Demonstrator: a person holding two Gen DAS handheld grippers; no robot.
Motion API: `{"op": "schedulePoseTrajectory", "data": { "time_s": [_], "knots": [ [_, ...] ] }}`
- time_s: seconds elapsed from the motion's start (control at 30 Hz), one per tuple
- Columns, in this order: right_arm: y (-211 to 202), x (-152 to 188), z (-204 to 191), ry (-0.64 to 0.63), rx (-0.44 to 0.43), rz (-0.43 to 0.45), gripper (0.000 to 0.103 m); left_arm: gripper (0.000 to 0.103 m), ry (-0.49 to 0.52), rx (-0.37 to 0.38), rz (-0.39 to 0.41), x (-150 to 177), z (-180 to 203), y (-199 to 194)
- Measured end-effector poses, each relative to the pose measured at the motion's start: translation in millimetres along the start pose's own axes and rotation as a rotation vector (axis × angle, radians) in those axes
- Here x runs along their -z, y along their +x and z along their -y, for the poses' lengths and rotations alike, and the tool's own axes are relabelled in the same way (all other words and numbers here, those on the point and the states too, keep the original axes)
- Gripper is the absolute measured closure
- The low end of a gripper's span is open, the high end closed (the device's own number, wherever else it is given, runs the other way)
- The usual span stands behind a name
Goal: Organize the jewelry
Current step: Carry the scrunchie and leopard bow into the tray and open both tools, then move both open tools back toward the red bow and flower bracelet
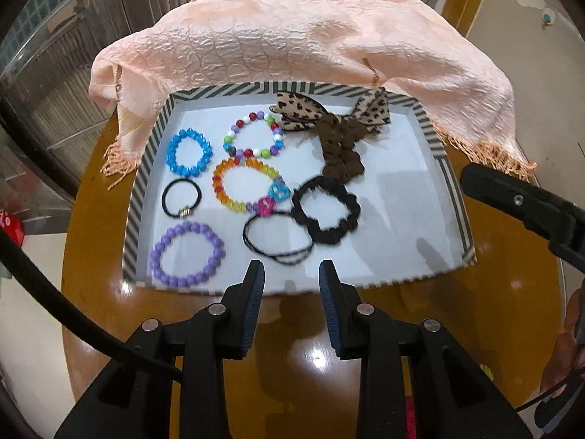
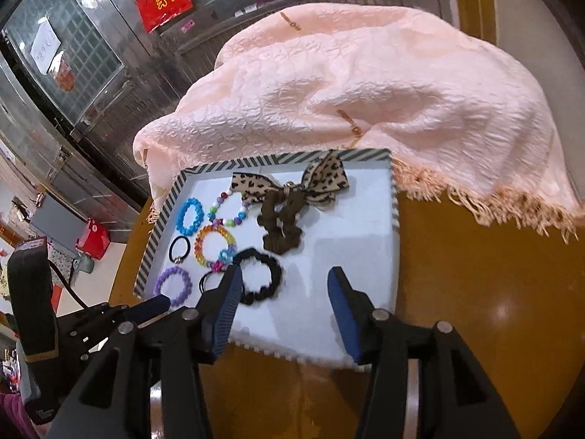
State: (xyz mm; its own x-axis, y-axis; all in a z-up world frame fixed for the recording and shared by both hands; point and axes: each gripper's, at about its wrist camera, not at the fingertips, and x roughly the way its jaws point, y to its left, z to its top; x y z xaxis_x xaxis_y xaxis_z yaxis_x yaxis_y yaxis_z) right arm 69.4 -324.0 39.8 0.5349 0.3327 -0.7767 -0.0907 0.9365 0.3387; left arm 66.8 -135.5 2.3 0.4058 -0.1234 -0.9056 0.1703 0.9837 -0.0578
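Observation:
A white tray with a striped rim [image 1: 140,197] [image 2: 394,197] holds bead bracelets and hair ties: blue [image 1: 189,153], purple [image 1: 186,254], multicolour [image 1: 254,133] and rainbow [image 1: 243,186] bracelets, a black hair tie [image 1: 181,197], a thin black elastic [image 1: 278,241], a black scrunchie [image 1: 325,216] [image 2: 257,276] and a brown scrunchie with leopard bow [image 1: 336,131] [image 2: 289,201]. My left gripper [image 1: 291,269] is open and empty above the tray's near edge. My right gripper [image 2: 283,278] is open and empty over the tray's near right part.
A pink fringed scarf [image 1: 292,36] [image 2: 384,84] is draped behind and over the tray's far edge. The tray sits on a round glossy wooden table [image 1: 493,292]. The right gripper's finger [image 1: 519,201] shows at the right edge of the left wrist view.

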Motion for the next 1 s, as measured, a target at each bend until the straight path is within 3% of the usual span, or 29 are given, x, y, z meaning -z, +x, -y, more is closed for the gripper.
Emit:
{"op": "schedulePoseTrajectory", "data": {
  "time_s": [0.53,1.0],
  "knots": [
    [-57,67,-3,0.032,0.082,0.064,0.05,0.07,0.048,0.027,0.045,35,13,-35],
    [-88,141,41,0.118,0.205,0.01,0.048,0.07,0.101,0.074,0.009,71,24,-40]
  ]
}}
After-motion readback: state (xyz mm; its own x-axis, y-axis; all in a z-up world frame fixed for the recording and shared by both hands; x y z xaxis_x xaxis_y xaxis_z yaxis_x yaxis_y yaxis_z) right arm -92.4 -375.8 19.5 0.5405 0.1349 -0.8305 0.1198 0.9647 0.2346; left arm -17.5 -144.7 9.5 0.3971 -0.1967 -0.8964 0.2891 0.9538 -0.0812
